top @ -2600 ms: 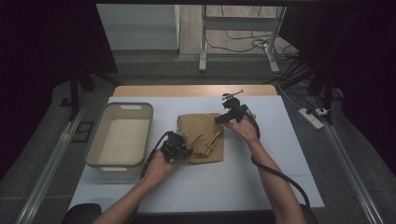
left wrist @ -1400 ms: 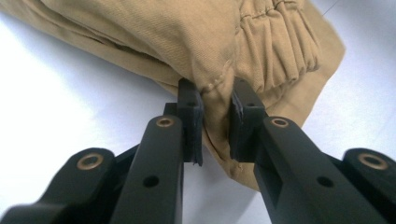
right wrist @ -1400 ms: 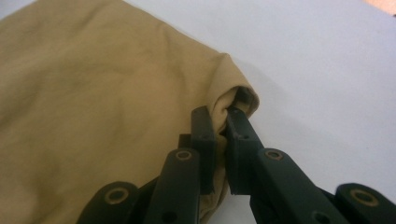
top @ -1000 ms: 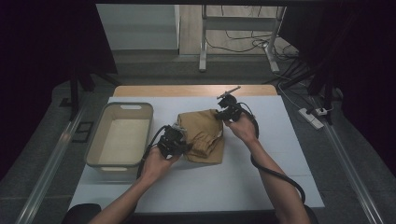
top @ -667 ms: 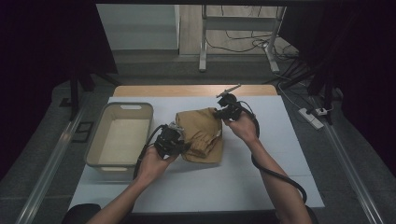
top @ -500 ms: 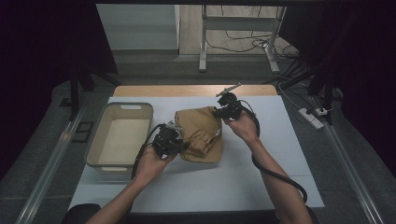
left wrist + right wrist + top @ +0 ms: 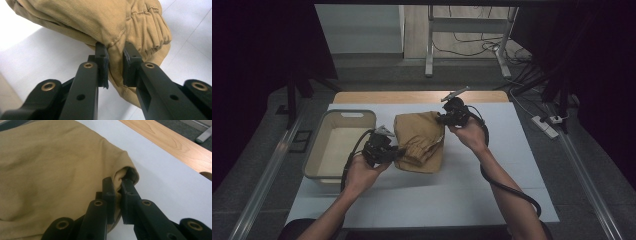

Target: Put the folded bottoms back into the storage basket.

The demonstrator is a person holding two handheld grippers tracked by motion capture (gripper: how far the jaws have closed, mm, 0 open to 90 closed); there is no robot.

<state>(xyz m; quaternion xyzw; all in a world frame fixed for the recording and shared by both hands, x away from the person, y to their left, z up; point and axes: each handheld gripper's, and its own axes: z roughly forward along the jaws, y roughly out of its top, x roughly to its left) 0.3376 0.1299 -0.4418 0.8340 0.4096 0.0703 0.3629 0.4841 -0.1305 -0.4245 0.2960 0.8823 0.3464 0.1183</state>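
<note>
Both grippers are clamped tight on the tan garment (image 7: 419, 141), which sits mid-frame on the white table (image 7: 512, 170). The left gripper (image 7: 398, 155) pinches its lower left elastic edge, the right gripper (image 7: 441, 120) its upper right corner. A beige bin (image 7: 319, 145) sits just left.

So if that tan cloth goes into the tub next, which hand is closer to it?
Probably the left. The left tongs, shut on the tan cloth, are right beside the tub; the right tongs grip its far corner, on the side away from it.
</note>
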